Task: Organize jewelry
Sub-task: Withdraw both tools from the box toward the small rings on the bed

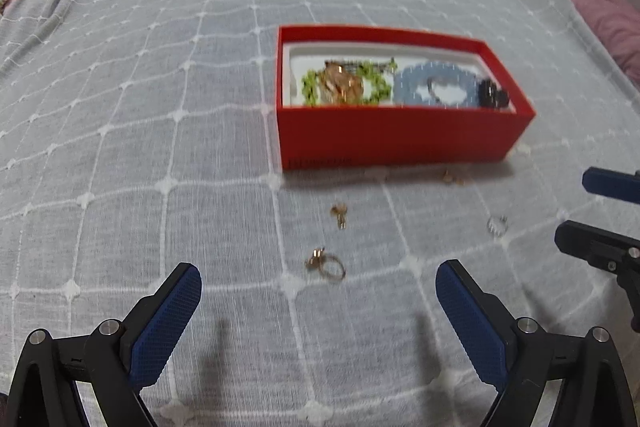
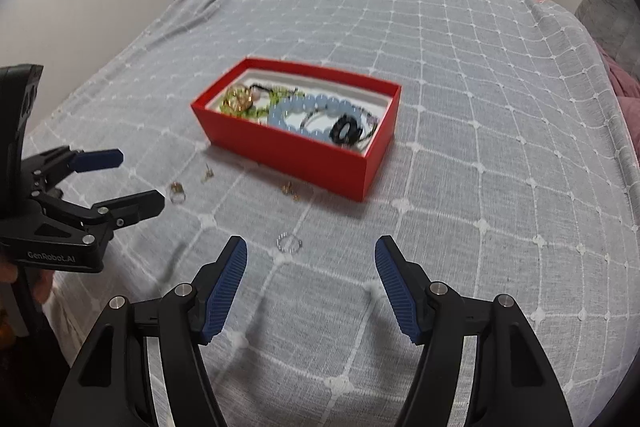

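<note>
1. Grippers are both standing open and empty: the left gripper (image 1: pixel 318 291) is hanging over a gold ring (image 1: pixel 326 264) on the bedspread (image 1: pixel 120 147), and the right gripper (image 2: pixel 311 269) is hanging just short of a silver ring (image 2: pixel 289 242).
2. Jewelry is lying in two places: bracelets are sitting inside the red box (image 2: pixel 304 155), while small gold pieces (image 1: pixel 339 214) and more gold bits (image 2: pixel 290 190) are lying loose on the cloth in front of the box.
3. Risk: the rings are lying flat on soft fabric, so closing pads are likely pinching cloth with the ring, or pressing the ring down into the bedding and missing it.
4. Risk: a thin ring is apt to be squirting sideways out of wide ribbed pads and rolling off among the other loose pieces.
5. Risk: the two grippers are working near each other, so a reach toward the middle is risking a collision.
6. Risk: snagged cloth is liable to be tugging the box and scattering what is lying beside it.
7. Note: both views are blurring slightly, so the exact shape of the smallest pieces is not being confirmed.
</note>
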{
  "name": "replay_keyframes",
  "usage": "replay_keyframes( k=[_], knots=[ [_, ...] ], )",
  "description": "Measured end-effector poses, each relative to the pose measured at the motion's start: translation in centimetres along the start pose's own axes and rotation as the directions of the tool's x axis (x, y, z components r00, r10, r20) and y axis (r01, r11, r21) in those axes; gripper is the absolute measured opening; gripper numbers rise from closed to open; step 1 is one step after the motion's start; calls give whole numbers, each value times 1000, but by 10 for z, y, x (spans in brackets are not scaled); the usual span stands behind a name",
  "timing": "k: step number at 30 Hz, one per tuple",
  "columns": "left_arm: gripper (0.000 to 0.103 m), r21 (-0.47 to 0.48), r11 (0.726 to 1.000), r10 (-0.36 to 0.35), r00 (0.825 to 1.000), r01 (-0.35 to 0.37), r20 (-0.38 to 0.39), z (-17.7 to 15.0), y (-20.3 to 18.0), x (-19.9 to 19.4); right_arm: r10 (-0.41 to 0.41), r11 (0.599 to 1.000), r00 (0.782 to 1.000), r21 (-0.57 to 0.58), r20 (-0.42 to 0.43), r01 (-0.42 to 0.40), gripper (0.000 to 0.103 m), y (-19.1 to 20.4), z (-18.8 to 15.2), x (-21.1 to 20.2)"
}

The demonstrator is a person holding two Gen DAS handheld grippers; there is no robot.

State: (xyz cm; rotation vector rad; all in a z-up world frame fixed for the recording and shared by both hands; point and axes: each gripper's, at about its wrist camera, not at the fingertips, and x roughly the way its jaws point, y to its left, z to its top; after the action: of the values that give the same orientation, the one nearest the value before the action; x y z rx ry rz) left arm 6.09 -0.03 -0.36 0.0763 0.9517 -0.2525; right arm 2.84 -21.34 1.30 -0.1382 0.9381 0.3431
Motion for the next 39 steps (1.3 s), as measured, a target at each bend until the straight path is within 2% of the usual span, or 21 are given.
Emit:
replay_keyframes(
  k=[8, 12, 17, 19, 23, 26, 30, 39],
  knots=[
    [97, 51, 998, 26, 998, -23, -53, -21, 1, 10, -31, 995, 997, -92, -74, 24, 69, 15, -26, 19],
    [97, 66, 997, 32, 998, -28, -55, -26, 2, 14, -38, 990, 995, -139, -94, 25, 69, 24, -36, 27],
    [97, 98, 995, -14, 999, 17, -35, -27, 2, 21, -48, 987, 996, -157, -77, 36, 73, 28, -39, 28],
    [93, 112, 993, -35, 999, 36, -7, -26, 2, 22, -47, 989, 997, -146, -68, 37, 76, 27, -39, 30],
    [77, 122, 990, -80, 996, 76, 30, -20, 4, 24, -49, 989, 997, -141, -54, 41, 81, 26, -39, 32],
    [63, 128, 988, -95, 995, 89, 42, -17, 4, 26, -50, 990, 998, -136, -48, 43, 82, 26, -38, 33],
    [51, 137, 986, -99, 994, 92, 44, -14, 3, 28, -49, 990, 998, -136, -45, 42, 83, 26, -38, 34],
    [41, 175, 982, -83, 995, 73, 49, -13, -3, 29, -48, 990, 998, -135, -44, 42, 84, 26, -38, 34]
  ],
)
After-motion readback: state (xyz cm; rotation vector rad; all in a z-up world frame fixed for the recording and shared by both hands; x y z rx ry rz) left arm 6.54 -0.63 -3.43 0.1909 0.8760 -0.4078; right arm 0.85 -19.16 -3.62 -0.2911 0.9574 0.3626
